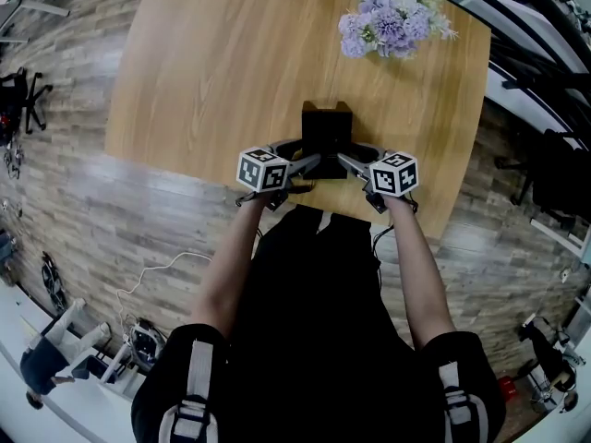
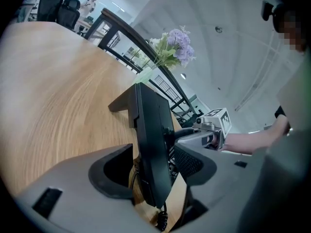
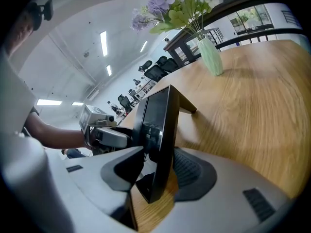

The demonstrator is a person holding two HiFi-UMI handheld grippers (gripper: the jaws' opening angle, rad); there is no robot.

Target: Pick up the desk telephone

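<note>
At the near table [image 1: 185,81] edge the desk telephone [image 1: 327,129] is standing, while both forearms [image 1: 231,257] are stretching forward and the left gripper [image 1: 309,162] and right gripper [image 1: 346,161] are holding their jaws open around its sides.

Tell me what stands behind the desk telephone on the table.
Behind the desk telephone lies bare wooden tabletop, then a pale green vase of purple and white flowers, farther back and to the right. The tabletop beneath the telephone itself is covered.
</note>
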